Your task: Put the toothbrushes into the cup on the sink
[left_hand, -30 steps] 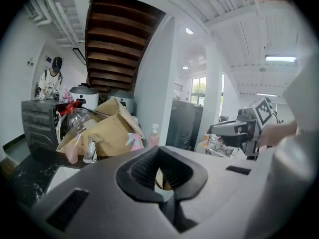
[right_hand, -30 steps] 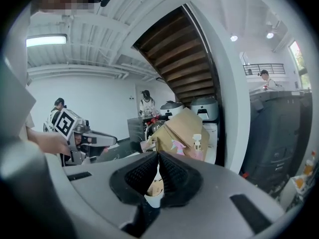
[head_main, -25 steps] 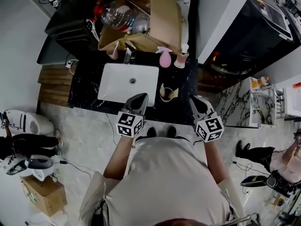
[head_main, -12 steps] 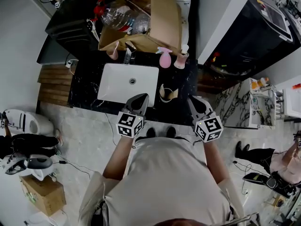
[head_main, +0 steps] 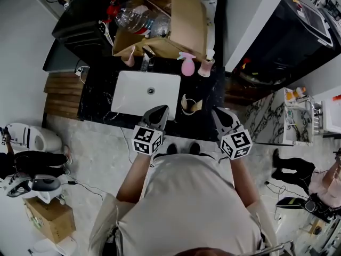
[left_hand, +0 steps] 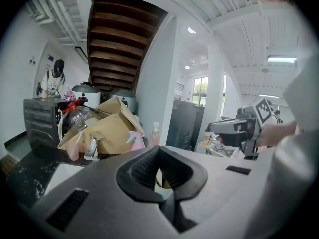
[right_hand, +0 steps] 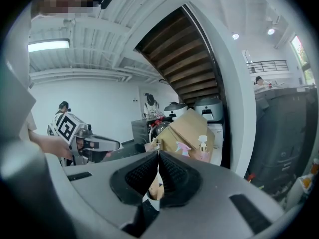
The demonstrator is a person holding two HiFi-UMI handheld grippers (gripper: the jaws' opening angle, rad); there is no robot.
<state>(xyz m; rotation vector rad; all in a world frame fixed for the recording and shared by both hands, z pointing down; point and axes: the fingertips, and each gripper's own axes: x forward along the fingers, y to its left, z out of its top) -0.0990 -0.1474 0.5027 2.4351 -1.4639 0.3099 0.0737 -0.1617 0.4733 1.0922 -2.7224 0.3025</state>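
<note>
Head view: the cup (head_main: pixel 187 105) stands on the dark counter just right of the basin (head_main: pixel 130 95), far of your tips and between them, about equally near each. Your left gripper (head_main: pixel 157 112) and right gripper (head_main: pixel 221 114) are pressed together, empty; toothbrushes can't be made out

The sink (head_main: pixel 146 94) is white, set in a black table (head_main: pixel 96 101) with faint white veins. The box (head_main: pixel 184 20) is brown cardboard. The spray bottle (head_main: pixel 187 65) and pump bottle (head_main: pixel 205 67) are pink, and the cup (head_main: pixel 189 105) is beige. The left gripper (head_main: pixel 161 109) and right gripper (head_main: pixel 218 111) are grey with black ribbed fingers (left_hand: pixel 144 166) and black-and-white square markers. The floor (head_main: pixel 101 159) is pale grey marble.
</note>
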